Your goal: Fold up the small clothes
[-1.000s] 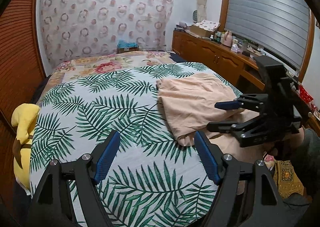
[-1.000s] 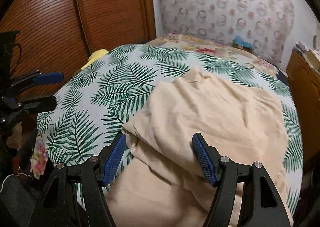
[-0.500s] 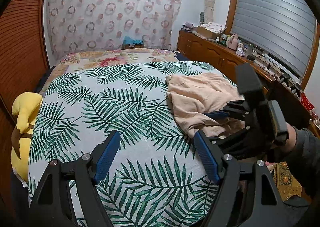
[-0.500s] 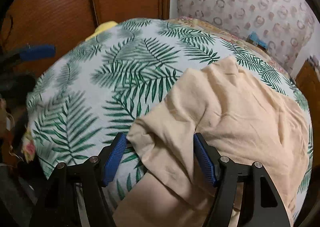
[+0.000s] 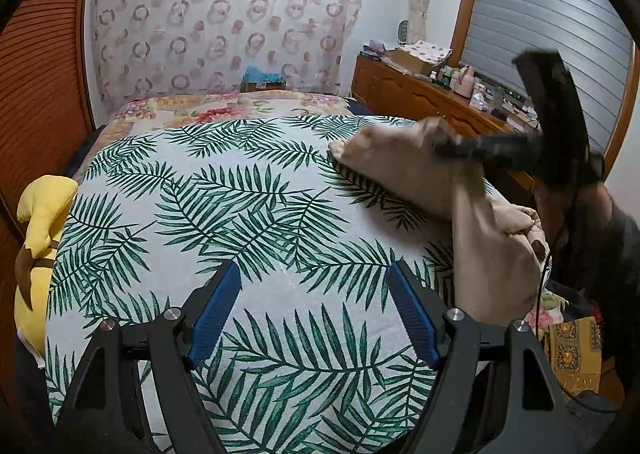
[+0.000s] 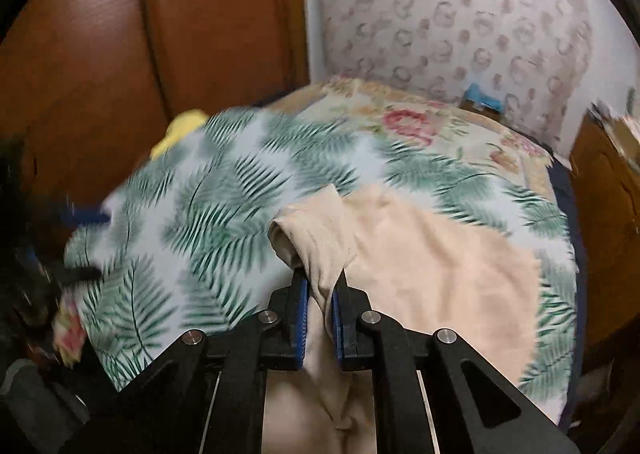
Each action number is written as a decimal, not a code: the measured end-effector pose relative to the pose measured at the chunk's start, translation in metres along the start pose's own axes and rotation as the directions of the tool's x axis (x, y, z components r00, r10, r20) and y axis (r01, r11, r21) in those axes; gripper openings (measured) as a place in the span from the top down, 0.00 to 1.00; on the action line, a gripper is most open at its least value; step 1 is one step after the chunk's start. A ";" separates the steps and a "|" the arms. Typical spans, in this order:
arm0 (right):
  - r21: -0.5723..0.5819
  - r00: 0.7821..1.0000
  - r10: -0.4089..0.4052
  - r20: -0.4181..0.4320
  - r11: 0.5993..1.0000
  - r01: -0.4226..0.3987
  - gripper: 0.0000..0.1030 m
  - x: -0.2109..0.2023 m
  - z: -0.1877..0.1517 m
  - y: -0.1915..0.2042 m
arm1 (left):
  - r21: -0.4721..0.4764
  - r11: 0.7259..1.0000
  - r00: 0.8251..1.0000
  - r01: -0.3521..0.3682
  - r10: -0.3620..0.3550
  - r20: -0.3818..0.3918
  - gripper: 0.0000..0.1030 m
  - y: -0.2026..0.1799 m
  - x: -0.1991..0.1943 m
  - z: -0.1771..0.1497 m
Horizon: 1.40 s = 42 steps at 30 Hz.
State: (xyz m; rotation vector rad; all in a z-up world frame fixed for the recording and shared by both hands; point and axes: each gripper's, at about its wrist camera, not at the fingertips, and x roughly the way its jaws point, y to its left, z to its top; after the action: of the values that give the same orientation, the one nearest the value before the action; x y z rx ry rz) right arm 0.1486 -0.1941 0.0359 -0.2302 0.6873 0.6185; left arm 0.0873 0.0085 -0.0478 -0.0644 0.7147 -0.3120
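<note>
A beige garment (image 6: 432, 254) lies crumpled on the right side of the bed with the palm-leaf cover (image 5: 240, 214). My right gripper (image 6: 319, 294) is shut on a bunched fold of the garment and lifts it off the bed; part hangs down below the fingers. In the left wrist view the garment (image 5: 480, 238) rises to the blurred right gripper (image 5: 452, 150) at the right. My left gripper (image 5: 314, 306) is open and empty above the near part of the bed, left of the garment.
A yellow plush toy (image 5: 40, 238) hangs at the bed's left edge. A wooden dresser (image 5: 424, 98) with small items stands along the right wall under a shuttered window. A wooden wardrobe (image 6: 160, 34) stands left of the bed. A floral quilt (image 5: 224, 110) covers the far end.
My right gripper has closed on the garment's edge and lifted it up off the bed. My left gripper has stayed open and shifted slightly.
</note>
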 end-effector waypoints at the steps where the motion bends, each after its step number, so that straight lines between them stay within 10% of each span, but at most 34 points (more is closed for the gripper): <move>1: 0.019 1.000 0.012 0.006 1.000 -0.012 0.90 -0.004 0.004 -0.009 | 0.001 1.000 1.000 0.002 -0.002 -0.001 0.25 -0.001 0.000 0.000; 16: 0.107 0.993 0.097 0.064 0.989 -0.103 0.94 0.000 0.002 -0.027 | 0.025 0.999 0.999 0.029 -0.028 -0.037 0.25 -0.014 0.012 -0.004; 22: 0.165 0.990 -0.116 0.080 0.981 0.102 0.95 -0.009 0.009 -0.066 | 0.024 0.999 0.999 0.034 -0.033 -0.044 0.25 -0.016 0.014 -0.005; 27: 0.244 0.914 -0.406 0.014 0.888 0.390 0.95 -0.007 0.012 -0.133 | 0.035 0.998 0.998 0.044 -0.042 -0.053 0.25 -0.022 0.018 -0.007; 32: 0.250 0.892 -0.422 -0.162 0.857 0.451 0.63 0.011 -0.010 -0.175 | 0.047 0.996 0.995 0.070 -0.066 -0.077 0.25 -0.030 0.027 -0.008; 37: 0.249 0.938 -0.331 -0.103 0.905 0.346 0.59 -0.035 -0.051 -0.151 | 0.050 0.989 0.986 0.140 -0.134 -0.102 0.25 -0.046 0.038 -0.007; 42: 0.215 0.974 -0.214 -0.079 0.950 0.226 0.59 -0.084 -0.116 -0.103 | 0.097 0.970 0.966 0.223 -0.206 -0.157 0.47 -0.080 0.053 -0.006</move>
State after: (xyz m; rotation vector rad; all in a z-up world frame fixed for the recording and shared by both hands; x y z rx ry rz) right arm 0.0995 -0.3601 0.0027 -0.1131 0.7653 0.3184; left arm 0.0999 -0.0832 -0.0730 -0.0100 0.8353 -0.5697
